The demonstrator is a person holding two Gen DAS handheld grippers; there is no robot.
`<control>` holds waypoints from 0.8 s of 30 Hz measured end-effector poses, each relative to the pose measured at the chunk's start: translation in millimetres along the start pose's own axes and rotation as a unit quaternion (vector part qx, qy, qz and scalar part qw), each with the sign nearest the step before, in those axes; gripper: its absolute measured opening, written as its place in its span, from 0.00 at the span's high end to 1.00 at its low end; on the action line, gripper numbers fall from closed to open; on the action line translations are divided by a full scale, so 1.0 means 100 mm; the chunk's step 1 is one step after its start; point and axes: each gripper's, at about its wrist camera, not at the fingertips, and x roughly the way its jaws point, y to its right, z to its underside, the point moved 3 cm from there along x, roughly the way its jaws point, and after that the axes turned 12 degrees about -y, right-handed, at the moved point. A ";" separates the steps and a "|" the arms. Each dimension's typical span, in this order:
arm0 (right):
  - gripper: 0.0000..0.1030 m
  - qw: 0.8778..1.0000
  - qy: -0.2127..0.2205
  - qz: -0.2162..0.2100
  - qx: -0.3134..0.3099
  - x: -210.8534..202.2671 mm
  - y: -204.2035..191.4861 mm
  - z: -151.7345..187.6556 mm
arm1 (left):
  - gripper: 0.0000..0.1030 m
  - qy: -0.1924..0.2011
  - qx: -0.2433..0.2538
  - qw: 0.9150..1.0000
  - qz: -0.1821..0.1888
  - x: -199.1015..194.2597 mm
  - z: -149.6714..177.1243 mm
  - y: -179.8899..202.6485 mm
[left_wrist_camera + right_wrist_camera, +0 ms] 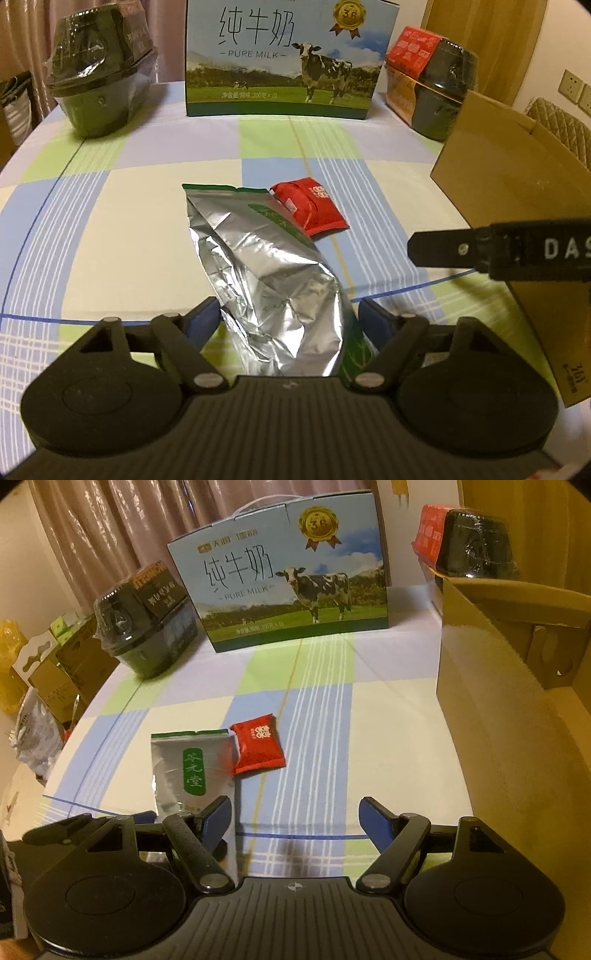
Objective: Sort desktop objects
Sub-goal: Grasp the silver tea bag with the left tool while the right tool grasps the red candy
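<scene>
A crumpled silver foil pouch (258, 258) with a green label lies on the checked tablecloth (110, 221). Its near end sits between the blue pads of my left gripper (290, 314), which press on its two sides so that the foil bulges up. A small red snack packet (314, 206) lies just beyond the pouch's far right corner, touching it. In the right wrist view the pouch (192, 768) and the red packet (258, 749) lie ahead on the left. My right gripper (295, 812) hangs open above bare cloth, its left finger over the pouch's edge.
An open cardboard box (517, 192) (498, 720) stands on the right. At the back are a milk carton (284, 59) (280, 583), a wrapped dark bowl (96, 85) at the left and another (439, 92) at the right. Boxes and bags lie beyond the table's left edge.
</scene>
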 end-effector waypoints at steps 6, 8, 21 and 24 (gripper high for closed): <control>0.28 1.000 -0.004 0.005 -0.011 0.12 -0.05 -0.08 | 0.36 0.007 0.004 1.000 -0.011 -0.06 -0.08 -0.16; 0.28 1.000 -0.005 0.006 -0.019 0.17 -0.09 -0.12 | 0.36 0.010 0.002 1.000 -0.022 -0.07 -0.12 -0.27; 0.30 0.998 -0.013 -0.010 -0.059 0.75 -0.30 -0.44 | 0.28 0.017 -0.011 0.999 -0.039 -0.03 -0.28 -0.79; 0.33 0.998 -0.012 -0.006 -0.068 0.87 -0.33 -0.48 | 0.26 0.017 -0.002 0.999 -0.046 -0.01 -0.27 -0.77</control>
